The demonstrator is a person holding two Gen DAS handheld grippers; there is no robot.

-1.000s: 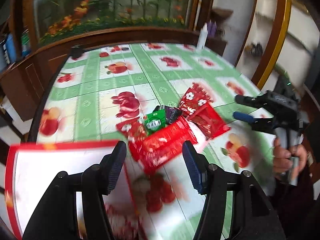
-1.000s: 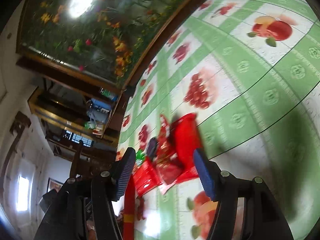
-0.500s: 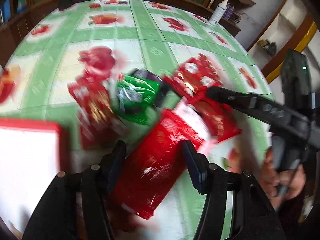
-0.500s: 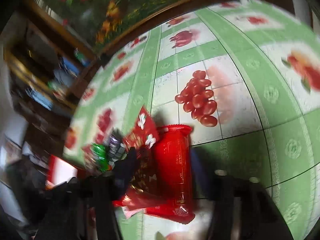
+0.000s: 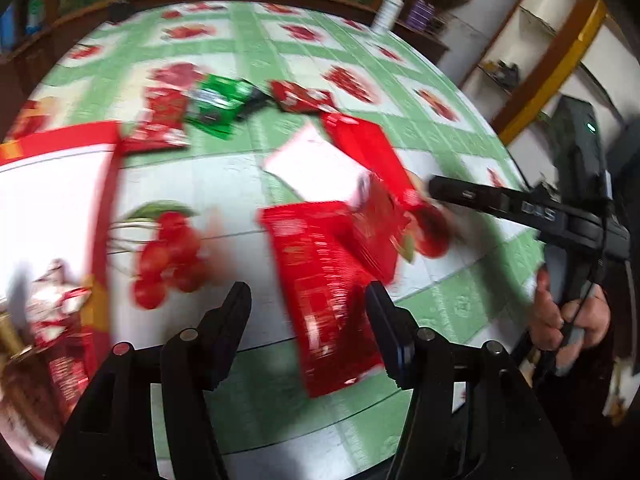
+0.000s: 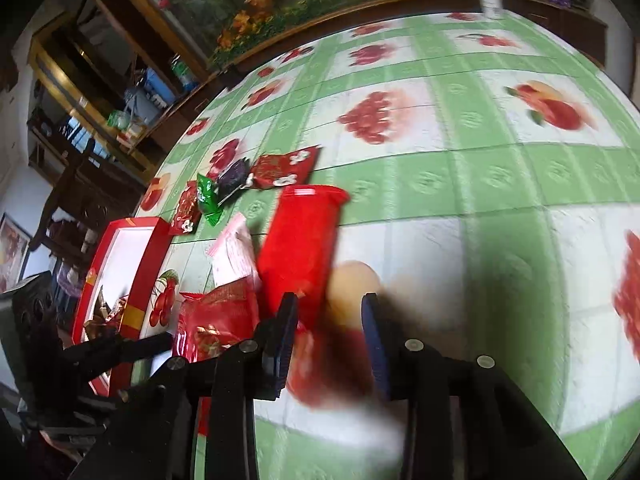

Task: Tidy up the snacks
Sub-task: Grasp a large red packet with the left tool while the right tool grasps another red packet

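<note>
**Both grippers over the red snack packets**

The left gripper (image 5: 308, 316) hangs part open above a long red packet (image 5: 324, 292), pads clear of it. The right gripper (image 6: 328, 336) is closing; its tip seems to reach another red packet (image 6: 300, 256), though blur hides any contact. Further out lie a green packet (image 5: 216, 104) and the red-rimmed tray (image 5: 106, 184) on the tablecloth (image 5: 248, 44).

Each camera sits on a gripper and looks down past its fingers, close to the surface (image 5: 224, 184). Both see the snack bags (image 5: 320, 280) and red box (image 6: 140, 264).
</note>
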